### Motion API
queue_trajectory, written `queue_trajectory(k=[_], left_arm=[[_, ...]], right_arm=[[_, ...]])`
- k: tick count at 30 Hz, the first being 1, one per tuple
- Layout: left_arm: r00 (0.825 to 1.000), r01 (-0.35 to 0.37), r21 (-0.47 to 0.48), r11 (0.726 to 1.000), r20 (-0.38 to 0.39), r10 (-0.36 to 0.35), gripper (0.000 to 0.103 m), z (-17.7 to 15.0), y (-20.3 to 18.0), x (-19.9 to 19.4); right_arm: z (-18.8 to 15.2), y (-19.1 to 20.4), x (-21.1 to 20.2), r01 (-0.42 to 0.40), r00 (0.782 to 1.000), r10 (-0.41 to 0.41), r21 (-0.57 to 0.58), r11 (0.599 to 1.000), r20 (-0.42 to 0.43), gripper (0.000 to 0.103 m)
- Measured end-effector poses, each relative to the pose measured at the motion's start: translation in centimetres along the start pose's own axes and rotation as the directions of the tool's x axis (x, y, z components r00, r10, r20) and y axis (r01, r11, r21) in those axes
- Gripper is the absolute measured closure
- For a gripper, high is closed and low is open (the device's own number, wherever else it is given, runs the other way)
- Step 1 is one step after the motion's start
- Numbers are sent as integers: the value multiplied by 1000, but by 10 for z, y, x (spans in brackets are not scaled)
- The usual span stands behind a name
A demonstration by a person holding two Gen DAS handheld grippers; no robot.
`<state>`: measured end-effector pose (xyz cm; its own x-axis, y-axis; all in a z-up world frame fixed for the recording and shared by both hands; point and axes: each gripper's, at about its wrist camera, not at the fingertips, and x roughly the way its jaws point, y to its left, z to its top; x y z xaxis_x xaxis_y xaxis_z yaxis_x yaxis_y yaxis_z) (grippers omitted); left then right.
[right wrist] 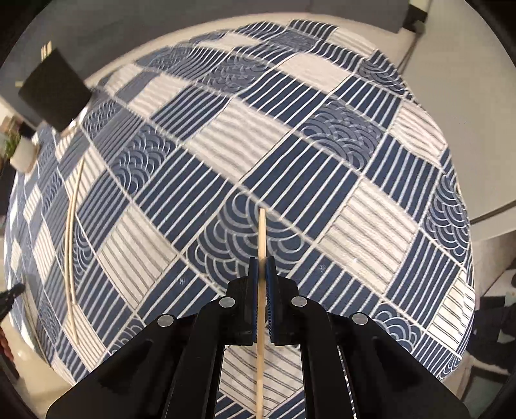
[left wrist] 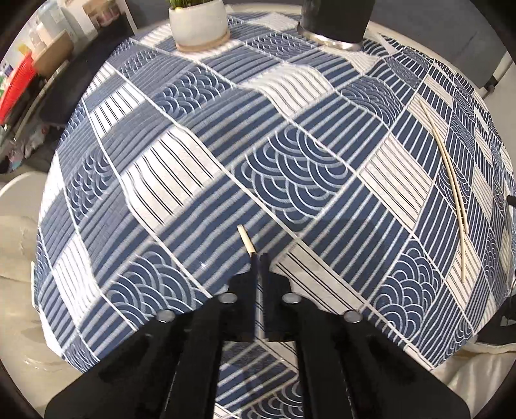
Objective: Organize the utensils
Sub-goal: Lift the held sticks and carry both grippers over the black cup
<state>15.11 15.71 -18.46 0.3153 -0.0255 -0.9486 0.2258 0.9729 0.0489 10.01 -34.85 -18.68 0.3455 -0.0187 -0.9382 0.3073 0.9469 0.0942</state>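
- The left tool [left wrist: 260, 255] is clenched on a single chopstick [left wrist: 246, 239] — only a short pale end pokes out past the fingertips, slanting up and to the left over the cloth.
- The right tool [right wrist: 262, 259] is likewise clamped on a second chopstick [right wrist: 262, 232]; this one runs straight between the blue pads [right wrist: 271, 290], its tip reaching forward over a wave-patterned square and its other end passing back below the jaws toward the bottom of the right wrist view.
- Both tools hover above a worktop covered by a blue-and-white patchwork tablecloth [left wrist: 200, 138] of stripes and arc motifs.
- A loose pair of chopsticks [left wrist: 451, 180] lies flat on the cloth at the right side of the left wrist view, the two sticks touching or almost touching along their length; the same pair shows at the left edge of the right wrist view [right wrist: 71, 232].
- A black holder [left wrist: 333, 19] stands at the far edge of the worktop — in the right wrist view [right wrist: 53, 93] pale stick ends show above its rim.
- A white plant pot [left wrist: 198, 24] stands on a round coaster, left of the holder and apart from it.
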Motion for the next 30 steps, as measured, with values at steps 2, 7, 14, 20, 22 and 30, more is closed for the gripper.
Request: queue_trajectory(k=[2,7,14,20,22,30], left_arm=[[996,-44,26,999,79,42,103,1,-2,-14],[991,-21,-9,1000,131,22,103,6,-6,-23],[999,9,-100,995,31,-6,89,-7,-13,-7],[998,-7,-149,989,-62,-2,79,-20,-20,7],[998,-5,-173,985,-68,-7,78,-20,-18,5],[999,-28,-164,986,-24,25,98,-3,-10,6]], right_arm=[[7,-3,-12,-80,995,79,5,997,68,98],[18,10,-28,-133,980,134,-17,991,145,98],[13,22,-32,-106,983,116,-77,991,141,98],[10,28,-31,-133,981,140,-62,989,132,98],[11,31,-31,-138,981,145,-63,988,132,98],[11,36,-33,-166,973,174,-63,984,151,98]])
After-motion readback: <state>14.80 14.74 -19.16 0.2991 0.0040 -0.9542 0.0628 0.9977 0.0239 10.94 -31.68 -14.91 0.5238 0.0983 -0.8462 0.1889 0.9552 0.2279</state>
